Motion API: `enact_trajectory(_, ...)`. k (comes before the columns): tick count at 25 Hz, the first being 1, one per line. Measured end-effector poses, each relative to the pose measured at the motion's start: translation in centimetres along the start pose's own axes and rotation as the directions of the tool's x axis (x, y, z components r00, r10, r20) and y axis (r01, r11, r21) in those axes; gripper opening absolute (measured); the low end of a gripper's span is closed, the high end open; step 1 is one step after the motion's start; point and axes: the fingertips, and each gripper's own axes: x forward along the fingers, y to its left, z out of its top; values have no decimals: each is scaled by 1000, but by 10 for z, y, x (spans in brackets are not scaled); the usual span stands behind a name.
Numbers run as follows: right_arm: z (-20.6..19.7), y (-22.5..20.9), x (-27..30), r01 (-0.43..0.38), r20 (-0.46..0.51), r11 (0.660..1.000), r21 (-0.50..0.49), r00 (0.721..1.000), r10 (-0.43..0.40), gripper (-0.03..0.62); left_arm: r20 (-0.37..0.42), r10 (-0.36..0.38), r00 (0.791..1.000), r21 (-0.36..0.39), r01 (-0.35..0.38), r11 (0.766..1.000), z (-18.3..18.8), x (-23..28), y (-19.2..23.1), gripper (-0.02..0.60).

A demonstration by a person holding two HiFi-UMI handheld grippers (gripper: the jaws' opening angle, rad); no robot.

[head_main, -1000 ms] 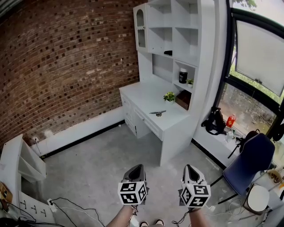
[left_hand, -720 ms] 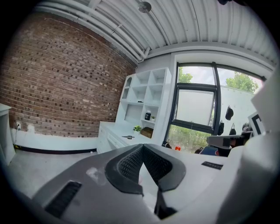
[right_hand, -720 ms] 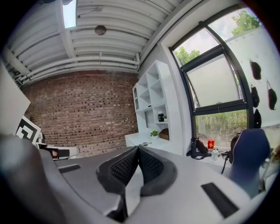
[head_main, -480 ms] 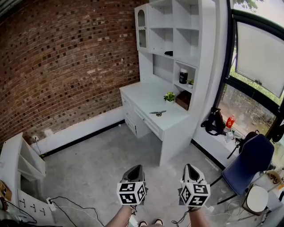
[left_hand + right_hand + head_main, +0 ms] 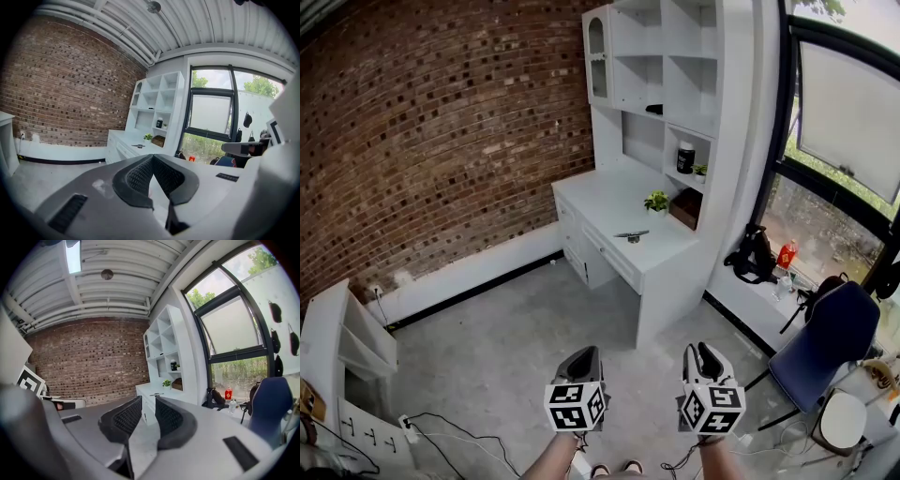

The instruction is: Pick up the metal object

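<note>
1. Two tongs are held low over the grey floor (image 5: 506, 356), side by side and well apart from the white bench (image 5: 598, 199): the left tongs (image 5: 584, 357) and the right tongs (image 5: 706, 355), each with its marker cube turned toward the person.
2. In the left gripper view, the left tongs' ribbed pads (image 5: 140, 174) meet at their tips, with nothing between them.
3. In the right gripper view, the right tongs stand a narrow slit apart, pads (image 5: 167, 419) nearly parallel, and hold nothing.
4. The metal object (image 5: 632, 235) lies flat on the bench, near its front edge, and neither pair of tongs touches it.
5. Behind it stands a small potted plant (image 5: 657, 202), with a brown box (image 5: 686, 208) just beside that, against the shelving.
6. A dark jar (image 5: 685, 158) stands on a shelf above the box.
7. A brick wall (image 5: 441, 122) fills the left; a blue chair (image 5: 825, 342) stands at the right, near the window.
</note>
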Motion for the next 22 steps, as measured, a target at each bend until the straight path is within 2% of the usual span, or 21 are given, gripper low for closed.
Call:
enact_trajectory(8, -2, -20, 7, -11, -9, 1000, 15, 1000, 11, 130, -15, 15, 1000, 8, -15, 1000, -4, 13, -13, 12)
enact_trajectory(16, -6, -57, 16, -11, -32, 999, 41, 999, 13, 123, -13, 34, 999, 19, -34, 999, -2, 30, -34, 12)
enact_trajectory(22, -12, -74, 26, 2, -51, 998, 64, 999, 1, 115, -42, 53, 998, 28, -51, 998, -10, 39, -32, 12)
